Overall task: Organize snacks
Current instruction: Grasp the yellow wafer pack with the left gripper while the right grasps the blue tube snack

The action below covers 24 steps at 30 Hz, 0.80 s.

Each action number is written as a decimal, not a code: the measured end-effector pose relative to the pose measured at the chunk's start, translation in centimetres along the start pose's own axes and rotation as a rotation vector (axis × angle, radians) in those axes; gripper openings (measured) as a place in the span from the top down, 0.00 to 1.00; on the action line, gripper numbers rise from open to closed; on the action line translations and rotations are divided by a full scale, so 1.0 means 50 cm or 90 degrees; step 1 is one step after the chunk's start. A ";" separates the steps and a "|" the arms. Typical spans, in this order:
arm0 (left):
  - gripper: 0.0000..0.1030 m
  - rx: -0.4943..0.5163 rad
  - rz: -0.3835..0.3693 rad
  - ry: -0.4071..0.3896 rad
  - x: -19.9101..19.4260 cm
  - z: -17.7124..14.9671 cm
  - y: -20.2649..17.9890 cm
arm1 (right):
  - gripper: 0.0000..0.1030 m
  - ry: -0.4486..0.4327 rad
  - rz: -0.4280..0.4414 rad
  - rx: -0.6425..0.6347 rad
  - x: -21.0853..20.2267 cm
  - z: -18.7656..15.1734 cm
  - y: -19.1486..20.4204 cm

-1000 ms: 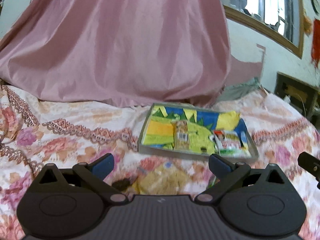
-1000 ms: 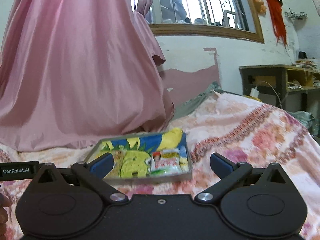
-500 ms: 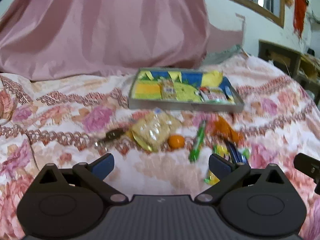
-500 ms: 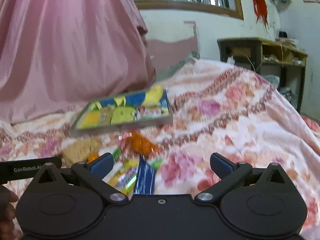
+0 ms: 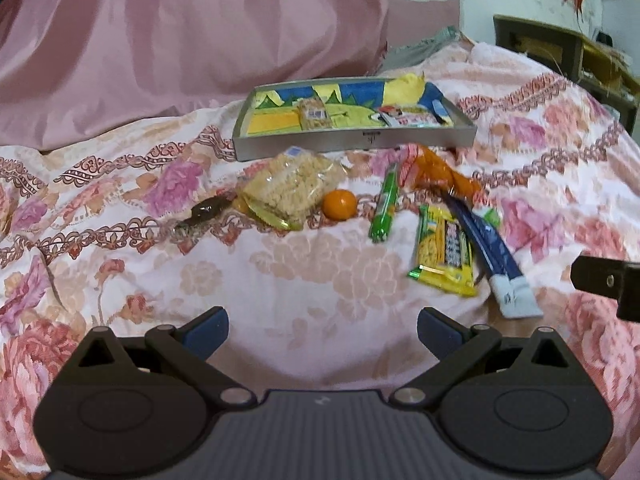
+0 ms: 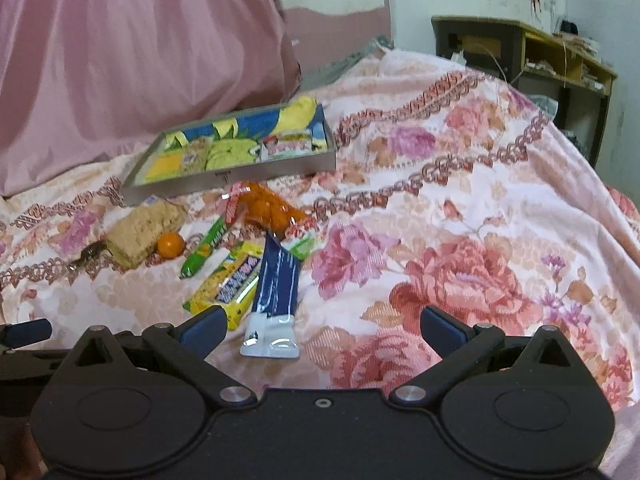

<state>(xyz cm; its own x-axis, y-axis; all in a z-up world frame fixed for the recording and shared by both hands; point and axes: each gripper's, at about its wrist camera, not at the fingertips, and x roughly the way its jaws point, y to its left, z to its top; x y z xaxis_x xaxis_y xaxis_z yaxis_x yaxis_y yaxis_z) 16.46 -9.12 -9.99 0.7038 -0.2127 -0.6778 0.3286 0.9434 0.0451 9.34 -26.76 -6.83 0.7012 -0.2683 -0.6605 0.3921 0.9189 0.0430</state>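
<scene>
Blue packet point(image 6: 276, 280) just ahead of right gripper point(image 6: 320, 330)

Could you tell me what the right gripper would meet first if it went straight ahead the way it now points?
Probably bare floral bedspread. The open right gripper points just right of the blue-and-white packet, which lies toward its left finger; depth is unclear.

Bare bedspread point(image 5: 320, 280) lies open ahead of the left gripper point(image 5: 322, 330); the blue packet point(image 6: 276, 280) and yellow packet point(image 6: 228, 284) crowd the right gripper point(image 6: 320, 330), with the tray point(image 5: 352, 140) walling the far side
</scene>
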 end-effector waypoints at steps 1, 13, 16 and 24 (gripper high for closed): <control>0.01 0.002 0.001 0.002 0.002 -0.001 0.001 | 0.00 0.005 0.000 -0.001 0.004 0.001 0.000; 0.01 0.018 0.010 0.028 0.035 -0.002 0.007 | 0.00 0.054 0.013 -0.011 0.038 0.005 0.010; 0.01 0.035 0.009 0.031 0.045 0.001 0.002 | 0.00 0.056 0.024 -0.016 0.047 0.011 0.013; 0.01 0.076 -0.003 0.031 0.072 0.019 -0.020 | 0.01 0.057 0.049 -0.016 0.085 0.037 0.010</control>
<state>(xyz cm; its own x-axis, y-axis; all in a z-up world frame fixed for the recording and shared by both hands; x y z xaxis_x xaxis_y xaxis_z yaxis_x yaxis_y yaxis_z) 19.25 -11.09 -11.80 0.6720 -0.2018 -0.7125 0.4063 0.9049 0.1269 13.61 -27.99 -8.23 0.6716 -0.1710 -0.7209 0.3233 0.9431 0.0775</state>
